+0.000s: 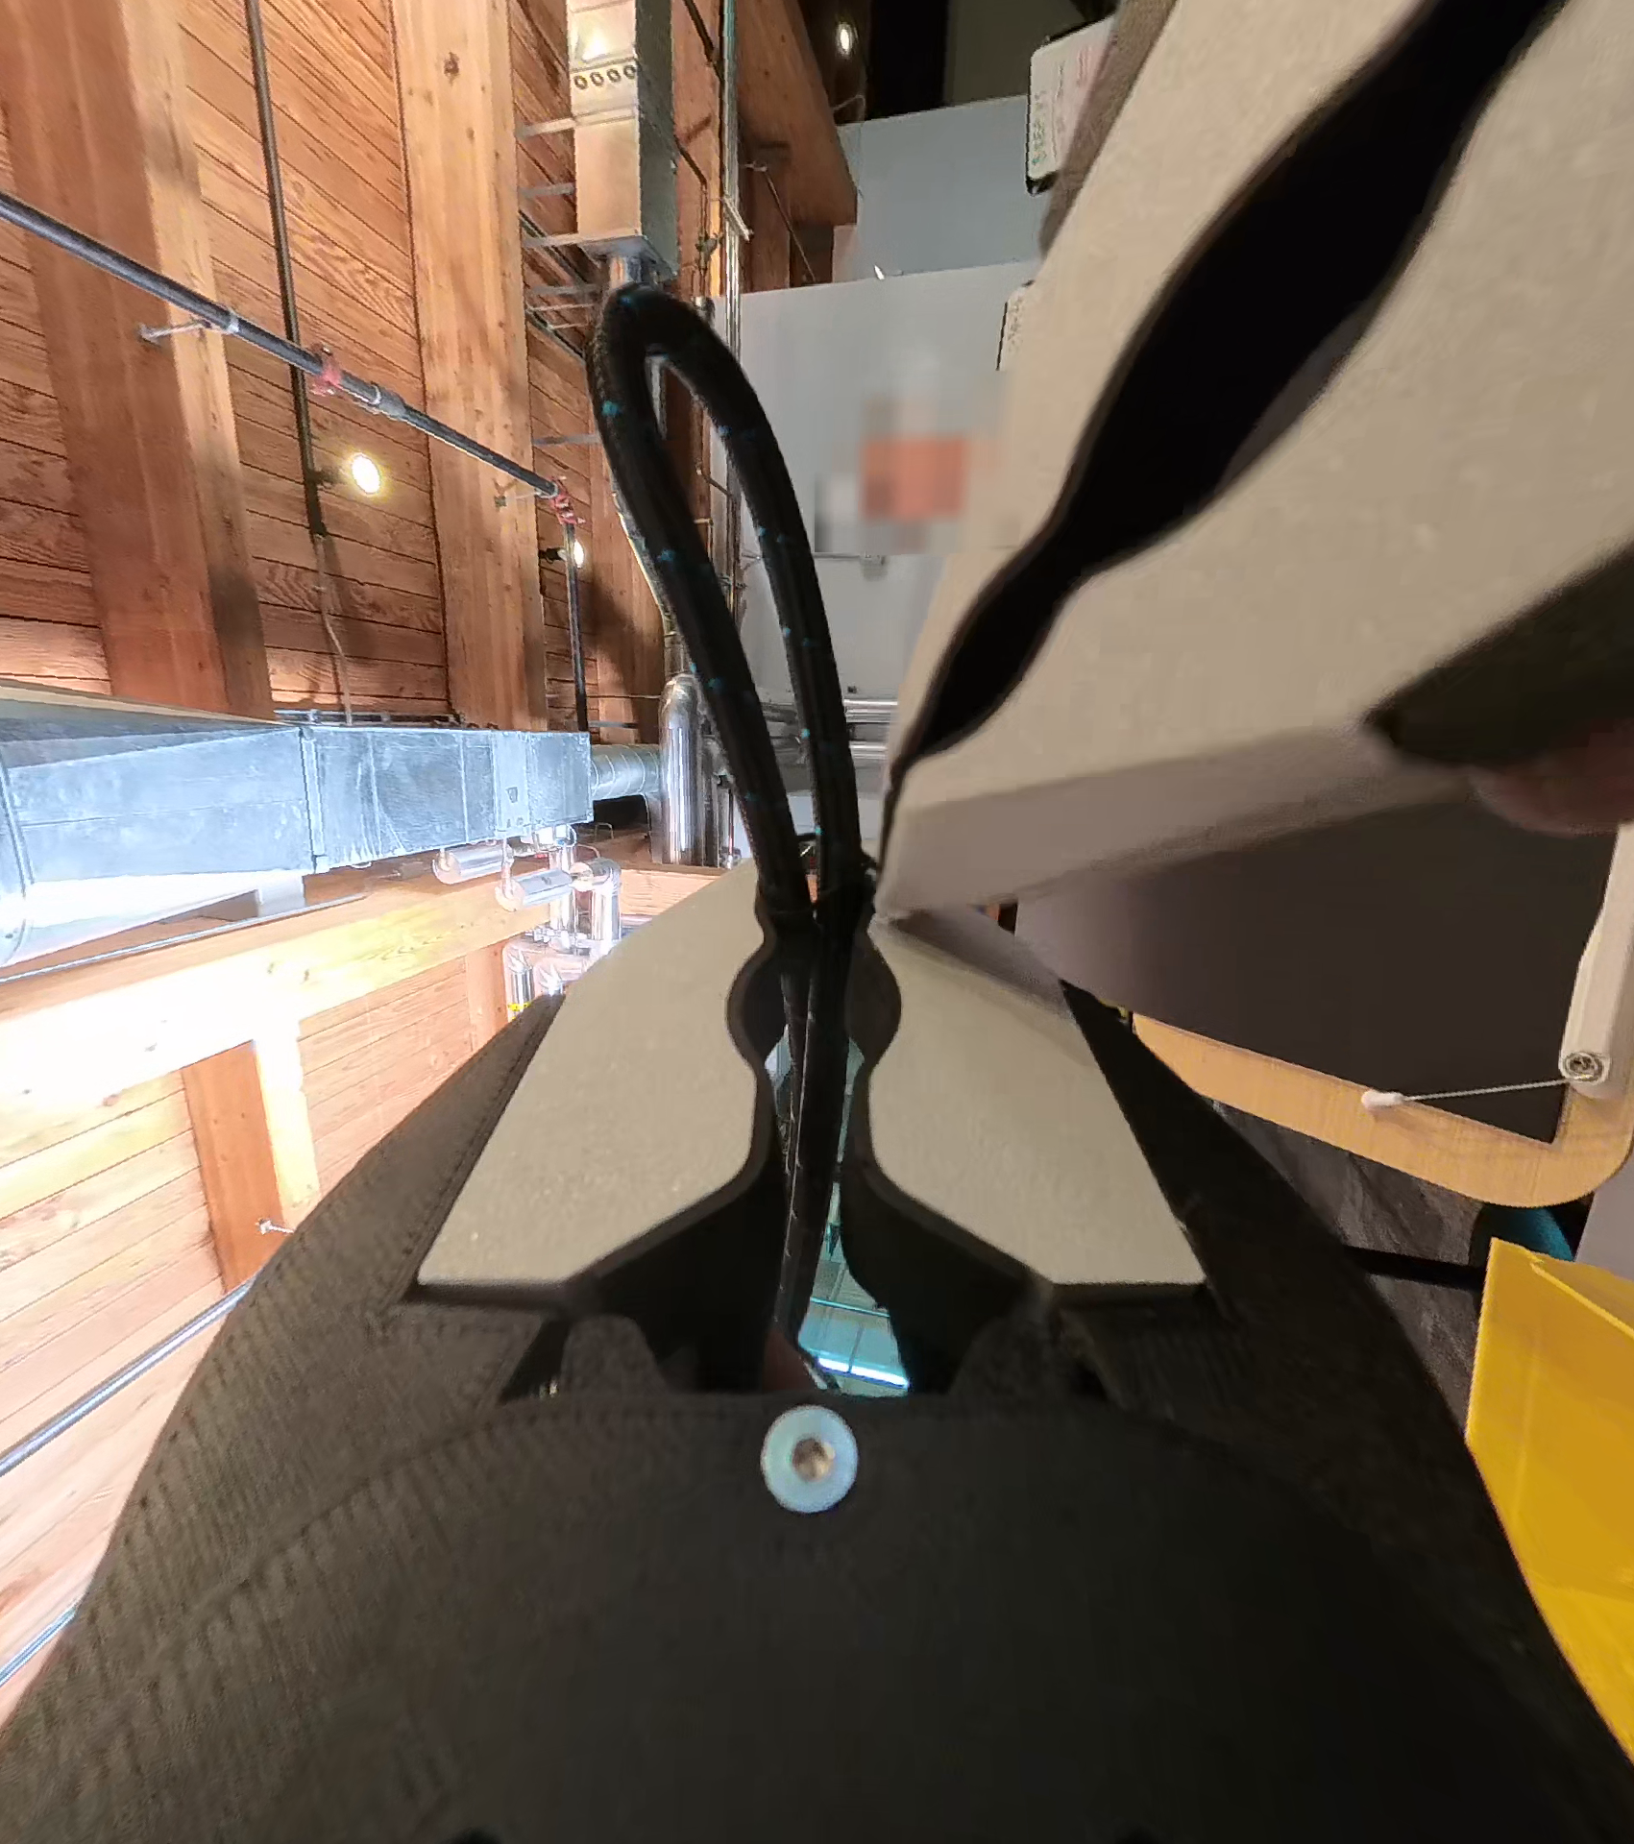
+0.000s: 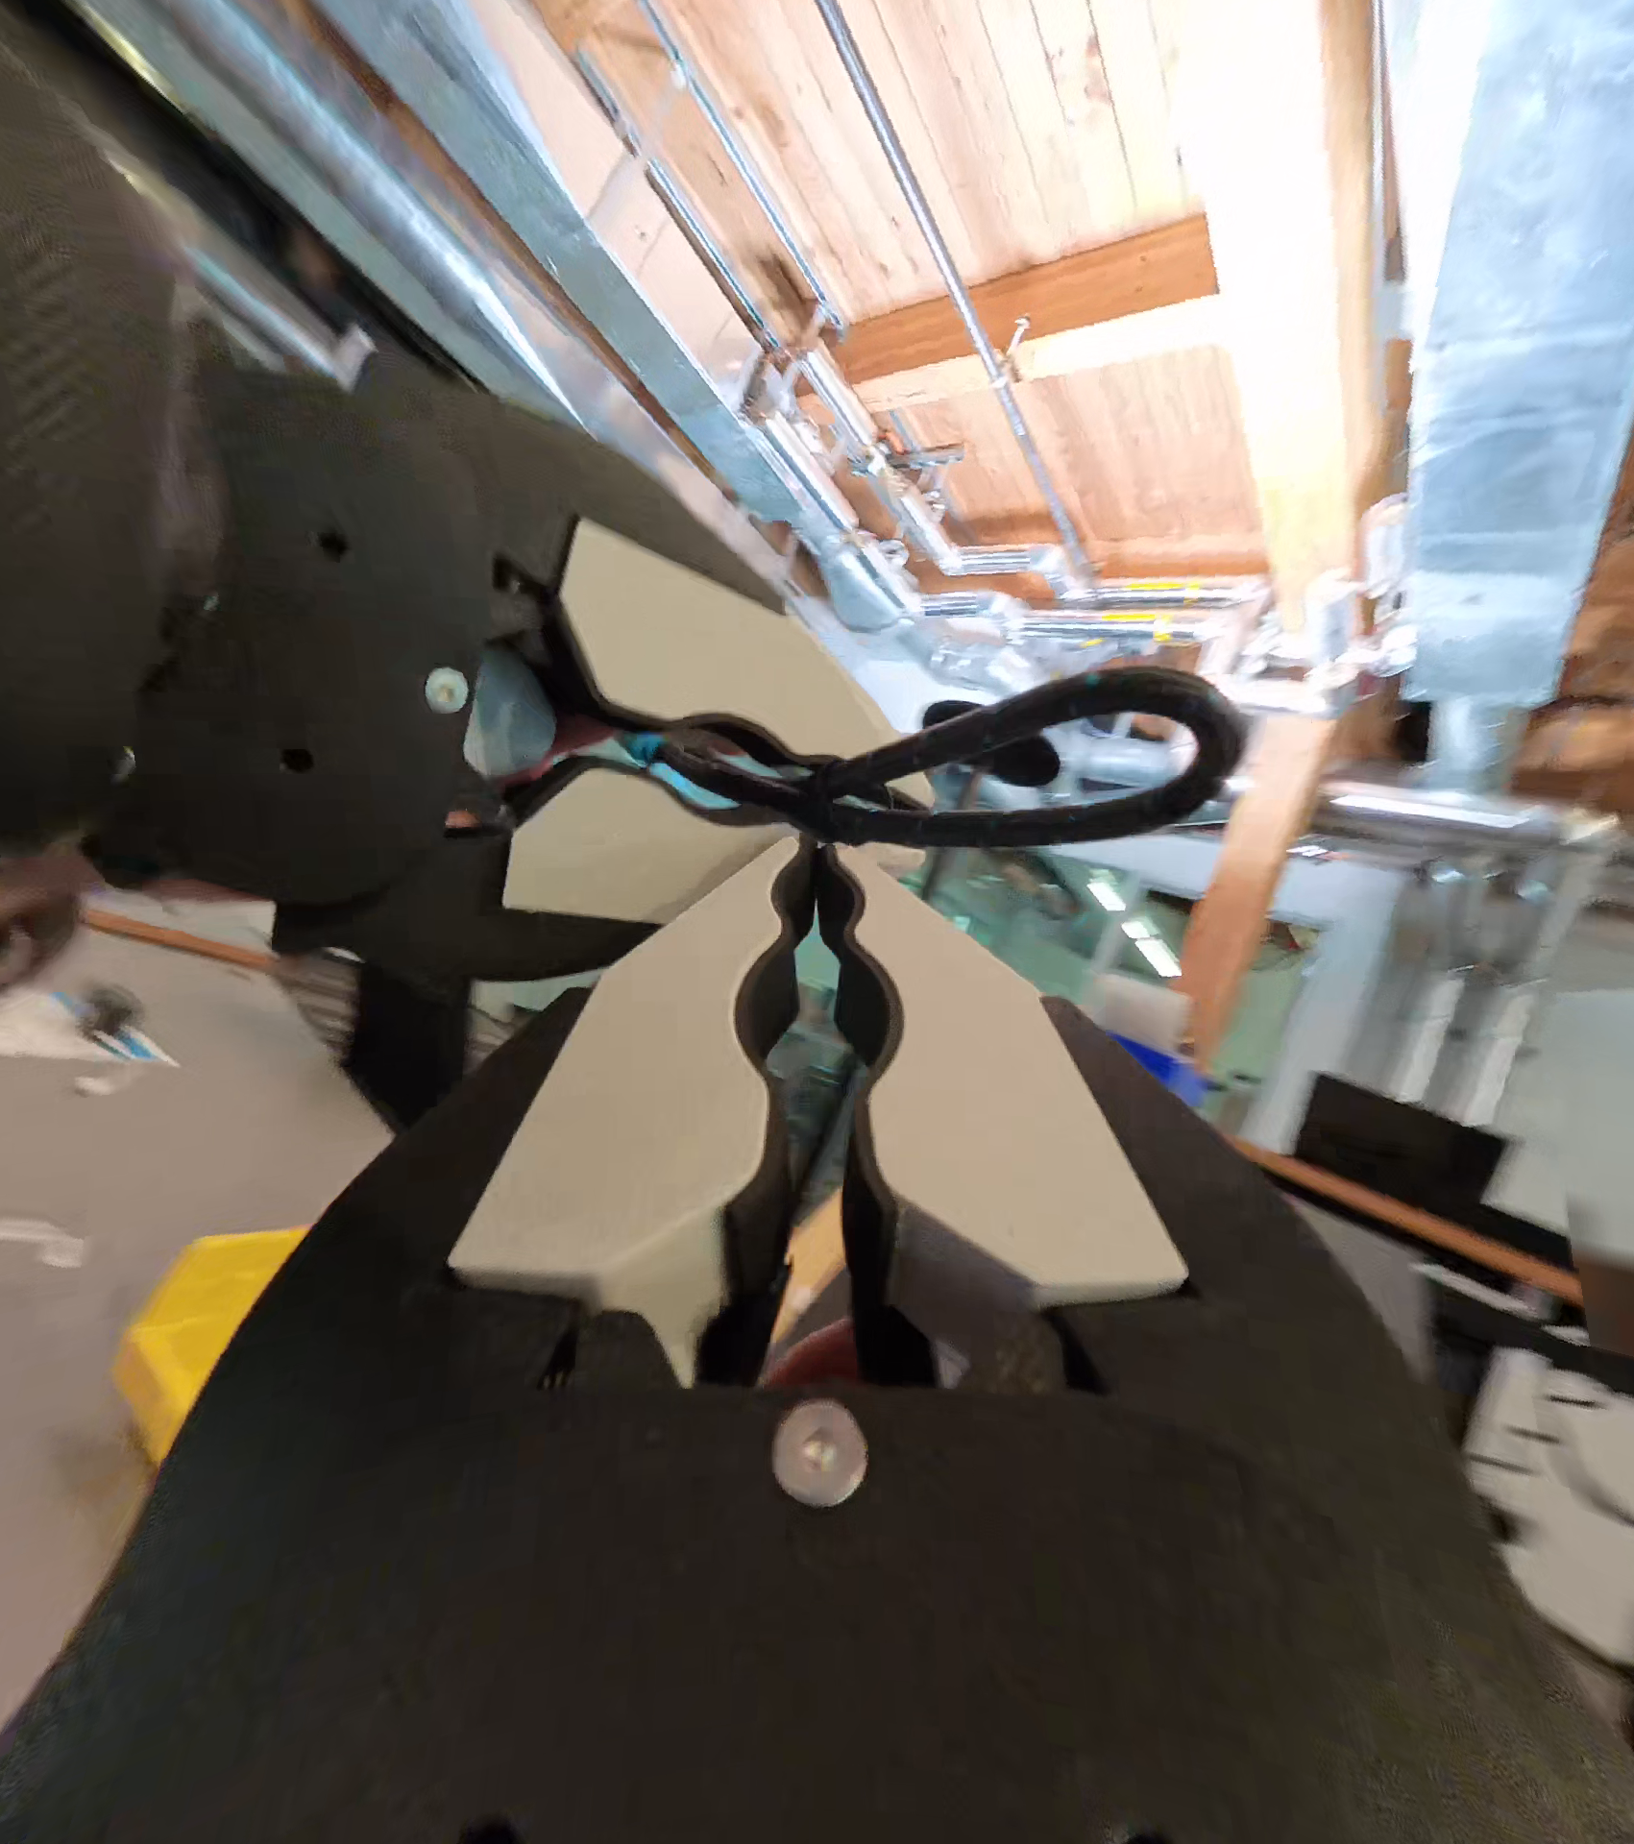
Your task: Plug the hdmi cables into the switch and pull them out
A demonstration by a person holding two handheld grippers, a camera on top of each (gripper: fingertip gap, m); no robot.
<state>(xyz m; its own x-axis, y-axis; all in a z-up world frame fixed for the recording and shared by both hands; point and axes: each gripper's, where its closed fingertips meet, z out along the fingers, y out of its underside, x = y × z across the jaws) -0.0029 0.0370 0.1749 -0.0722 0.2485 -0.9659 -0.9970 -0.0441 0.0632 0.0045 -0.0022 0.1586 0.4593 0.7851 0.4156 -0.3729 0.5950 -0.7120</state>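
Note:
A black braided HDMI cable (image 1: 658, 559), folded into a loop, is bound by a thin black tie (image 2: 825, 788). My left gripper (image 1: 818, 898) is shut on the bundled cable just below the tie, and the loop sticks out past its fingertips. In the right wrist view the left gripper (image 2: 852, 793) comes in from the left with the cable loop (image 2: 1192, 758) reaching right. My right gripper (image 2: 818, 858) is shut, its tips pinched on the tie's underside right against the bundle. It also shows in the left wrist view (image 1: 882, 888), coming in from the upper right. No switch is in view.
Both views point up at a wooden ceiling with metal ducts (image 1: 144, 788) and pipes (image 2: 892, 559). A yellow bin (image 1: 1611, 1447) sits at lower right, and also shows in the right wrist view (image 2: 194, 1317). A wood-edged dark board (image 1: 1391, 1148) lies behind the right gripper.

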